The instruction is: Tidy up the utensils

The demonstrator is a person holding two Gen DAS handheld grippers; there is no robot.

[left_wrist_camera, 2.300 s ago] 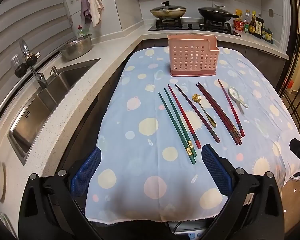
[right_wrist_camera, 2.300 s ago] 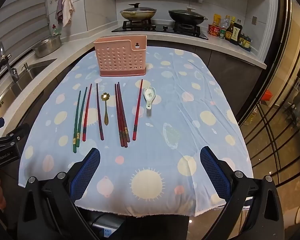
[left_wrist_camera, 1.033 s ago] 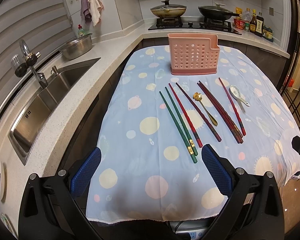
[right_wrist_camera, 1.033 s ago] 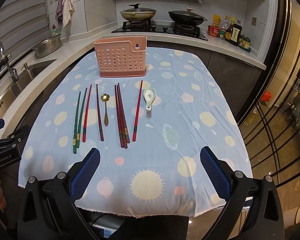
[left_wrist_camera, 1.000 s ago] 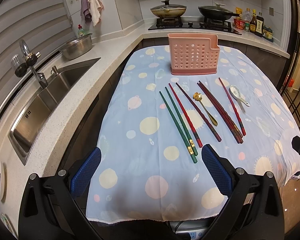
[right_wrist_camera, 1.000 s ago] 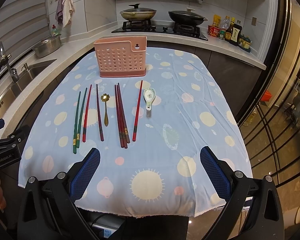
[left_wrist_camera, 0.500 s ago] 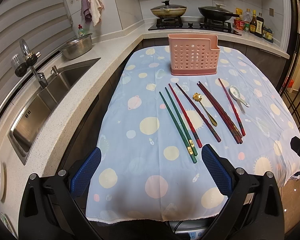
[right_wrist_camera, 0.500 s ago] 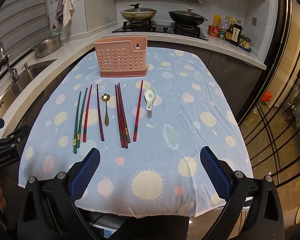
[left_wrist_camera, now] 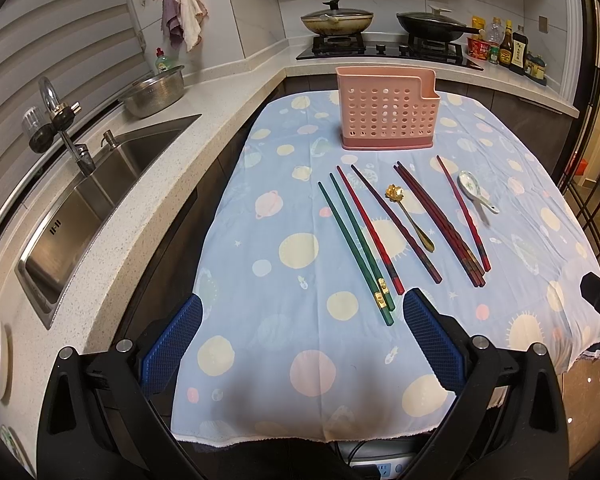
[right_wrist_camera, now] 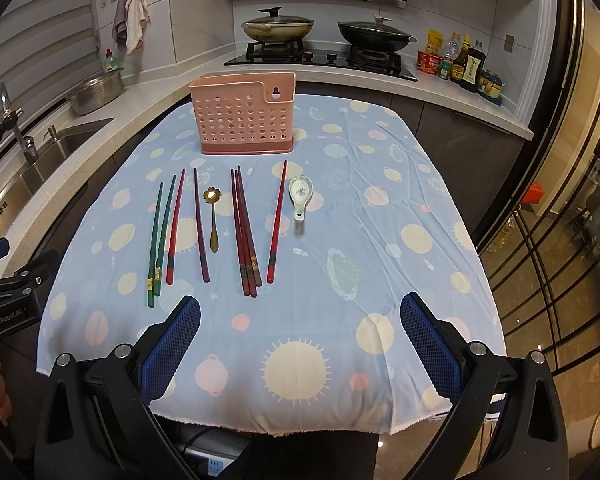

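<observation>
On the desk (left_wrist_camera: pixel 260 380) nothing has moved since the earlier pictures: the green chopsticks (left_wrist_camera: pixel 356 248), red chopsticks (left_wrist_camera: pixel 440 220), gold spoon (left_wrist_camera: pixel 410 218) and white spoon (left_wrist_camera: pixel 476 192) lie in a row in front of the pink holder (left_wrist_camera: pixel 386 114). Both the left claw (left_wrist_camera: pixel 298 344) and the right claw (right_wrist_camera: pixel 300 344) stay spread wide over the near edge, holding nothing. Only the left view shows the whole sink (left_wrist_camera: pixel 84 208), and only the right view shows the keyhole cutout in the holder.

A table under a blue spotted cloth (left_wrist_camera: pixel 300 248) carries a pink holder (left_wrist_camera: pixel 386 116), chopsticks (right_wrist_camera: pixel 242 232) and two spoons (right_wrist_camera: pixel 300 196).
</observation>
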